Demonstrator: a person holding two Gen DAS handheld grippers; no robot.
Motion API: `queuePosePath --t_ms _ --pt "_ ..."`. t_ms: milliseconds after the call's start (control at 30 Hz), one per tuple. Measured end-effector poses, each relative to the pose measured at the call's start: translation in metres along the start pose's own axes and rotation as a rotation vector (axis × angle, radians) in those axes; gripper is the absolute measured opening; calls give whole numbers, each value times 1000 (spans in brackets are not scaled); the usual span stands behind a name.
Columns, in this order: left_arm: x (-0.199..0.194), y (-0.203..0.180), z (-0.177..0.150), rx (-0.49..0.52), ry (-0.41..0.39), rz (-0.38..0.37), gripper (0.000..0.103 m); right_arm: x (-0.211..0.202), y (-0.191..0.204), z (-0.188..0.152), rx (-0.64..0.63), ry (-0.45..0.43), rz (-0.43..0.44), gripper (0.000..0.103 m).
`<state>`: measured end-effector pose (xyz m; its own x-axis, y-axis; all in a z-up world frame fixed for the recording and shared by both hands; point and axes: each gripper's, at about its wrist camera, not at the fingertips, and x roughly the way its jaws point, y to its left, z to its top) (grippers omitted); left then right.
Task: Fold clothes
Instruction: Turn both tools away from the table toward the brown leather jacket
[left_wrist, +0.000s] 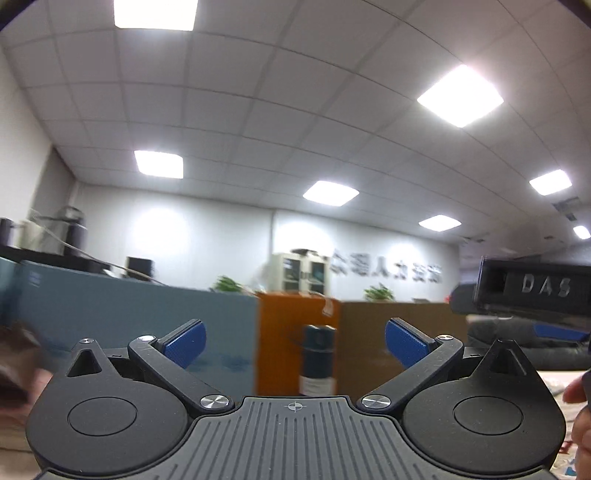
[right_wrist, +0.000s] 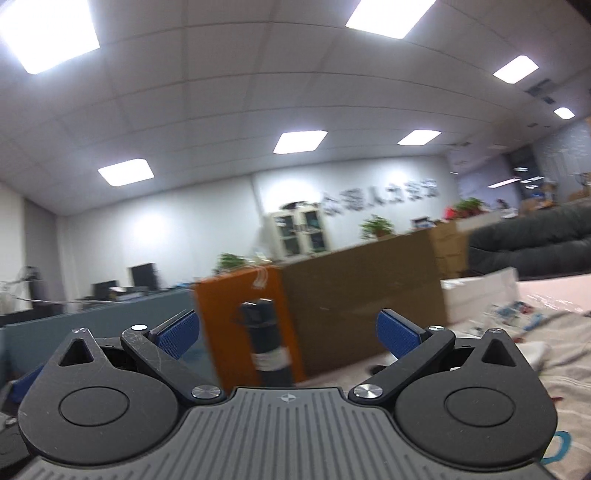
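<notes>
both my grippers point up and out at the office, not at the work. left gripper (left_wrist: 295, 345) jaws wide, nothing between them; right gripper (right_wrist: 288, 332) the same, wide and empty. a dark bottle (right_wrist: 266, 341) stands ahead in front of an orange partition (right_wrist: 240, 317). the clothes: pale printed fabric (right_wrist: 554, 354) lies low on the right of the right wrist view, on the table, well off my fingers. i judge i'm raised between grasps; next move needs tilting down to the cloth.
</notes>
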<state>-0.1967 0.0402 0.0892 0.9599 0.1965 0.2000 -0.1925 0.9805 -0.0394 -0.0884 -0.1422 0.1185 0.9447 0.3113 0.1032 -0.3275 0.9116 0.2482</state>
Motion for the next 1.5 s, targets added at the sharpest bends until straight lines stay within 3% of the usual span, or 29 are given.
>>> queuePosePath --t_ms 333,500,600,700,800,900,1000,1133,1267,1500 --pt "-59 110 55 -34 -11 261 103 -56 131 31 -140 -37 423 103" --pt "-90 149 97 50 -55 298 103 -75 166 59 -187 -48 563 103" --pt "-102 164 125 171 -100 365 103 -61 168 72 -180 -43 597 103" --pt "-110 178 155 226 -129 442 103 -48 174 79 -212 -46 599 103" --pt "-109 185 176 198 -104 445 103 -34 173 75 -226 -24 603 103" --pt "-103 174 174 258 -109 420 103 -16 159 68 -172 37 588 103" --pt "-79 161 168 285 -83 324 103 -1 135 67 -202 75 472 103" --pt "-32 129 152 325 -60 131 103 13 76 85 -220 133 228 103" --pt "21 81 128 346 -66 -98 103 4 9 111 -331 137 -142 103" --pt "102 -16 66 356 -82 -474 103 -51 -102 133 -576 189 -811 103"
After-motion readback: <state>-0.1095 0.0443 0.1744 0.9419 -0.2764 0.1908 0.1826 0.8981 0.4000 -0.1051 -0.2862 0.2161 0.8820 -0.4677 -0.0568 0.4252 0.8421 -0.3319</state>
